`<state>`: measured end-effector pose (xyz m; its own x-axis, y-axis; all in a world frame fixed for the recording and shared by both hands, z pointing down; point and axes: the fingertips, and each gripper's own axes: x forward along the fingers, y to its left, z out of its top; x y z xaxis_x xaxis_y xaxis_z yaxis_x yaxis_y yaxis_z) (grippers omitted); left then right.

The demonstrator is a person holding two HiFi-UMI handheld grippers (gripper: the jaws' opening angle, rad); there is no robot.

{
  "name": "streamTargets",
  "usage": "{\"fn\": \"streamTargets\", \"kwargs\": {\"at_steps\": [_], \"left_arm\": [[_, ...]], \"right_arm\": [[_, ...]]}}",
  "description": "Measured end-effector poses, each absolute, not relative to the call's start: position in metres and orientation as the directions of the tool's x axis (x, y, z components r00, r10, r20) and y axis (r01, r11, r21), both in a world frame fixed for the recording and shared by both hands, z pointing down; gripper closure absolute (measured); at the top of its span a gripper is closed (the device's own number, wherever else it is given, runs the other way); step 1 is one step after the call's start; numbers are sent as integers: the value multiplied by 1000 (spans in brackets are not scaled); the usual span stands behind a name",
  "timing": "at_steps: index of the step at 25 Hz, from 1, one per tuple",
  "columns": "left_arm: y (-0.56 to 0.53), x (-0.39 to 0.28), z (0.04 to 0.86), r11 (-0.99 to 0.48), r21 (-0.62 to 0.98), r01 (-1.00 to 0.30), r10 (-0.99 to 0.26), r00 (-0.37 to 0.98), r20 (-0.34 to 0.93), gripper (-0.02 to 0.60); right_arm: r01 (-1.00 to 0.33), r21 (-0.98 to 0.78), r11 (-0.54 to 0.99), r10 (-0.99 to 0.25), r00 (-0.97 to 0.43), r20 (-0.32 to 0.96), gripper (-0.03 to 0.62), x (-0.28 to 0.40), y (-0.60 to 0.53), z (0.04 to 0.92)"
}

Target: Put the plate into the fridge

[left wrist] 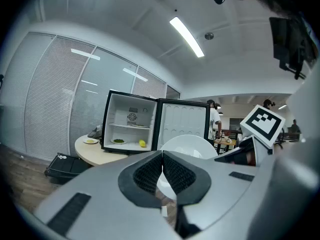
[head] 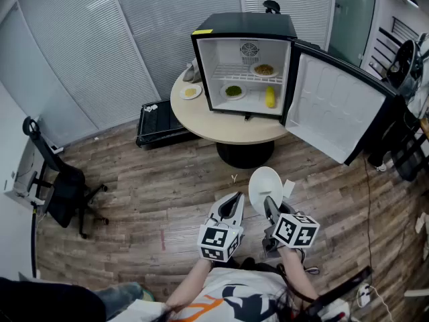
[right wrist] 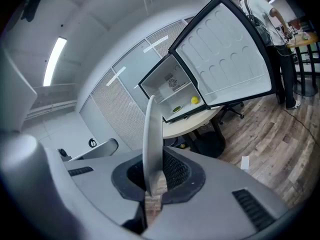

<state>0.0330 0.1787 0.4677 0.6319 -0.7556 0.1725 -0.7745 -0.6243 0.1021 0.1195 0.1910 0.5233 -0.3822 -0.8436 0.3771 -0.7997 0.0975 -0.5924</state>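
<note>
Head view: the plate (head: 265, 188) sits in the right gripper (head: 269, 205) at 6 o'clock, well apart from the fridge (head: 244, 27); carrying and placing appear to remain. The fridge, open on the counter (head: 201, 116) at 12 o'clock, holds a food dish (head: 264, 70) on its shelf, with a green dish (head: 233, 91) and a yellow item (head: 270, 97) below.

Left gripper view: the left gripper (left wrist: 162, 156) has its jaws together, empty.

Right gripper view: the jaws pinch the plate's rim.

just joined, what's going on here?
A person stands some way from a round table with a gripper in each hand. The right gripper has its jaws shut on the rim of a white plate, held on edge. The left gripper is shut and empty. The mini fridge on the table stands open with food inside. The plate is not yet in it.
</note>
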Motion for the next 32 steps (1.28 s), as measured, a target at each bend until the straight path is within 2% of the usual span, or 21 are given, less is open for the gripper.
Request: {"fn": "streamTargets", "kwargs": {"at_steps": [5, 21, 32], "left_arm": [[175, 35, 465, -615, 97, -783, -765, 622, 169, 569], [160, 37, 469, -597, 84, -798, -777, 601, 188, 569], [105, 23, 481, -593, 104, -798, -774, 602, 196, 569]], "right_arm": [[-803, -589, 94, -864, -359, 352, 572, 127, 183, 514], [-761, -639, 114, -848, -410, 337, 572, 127, 164, 520], [-751, -652, 105, -828, -429, 361, 572, 110, 110, 530]]}}
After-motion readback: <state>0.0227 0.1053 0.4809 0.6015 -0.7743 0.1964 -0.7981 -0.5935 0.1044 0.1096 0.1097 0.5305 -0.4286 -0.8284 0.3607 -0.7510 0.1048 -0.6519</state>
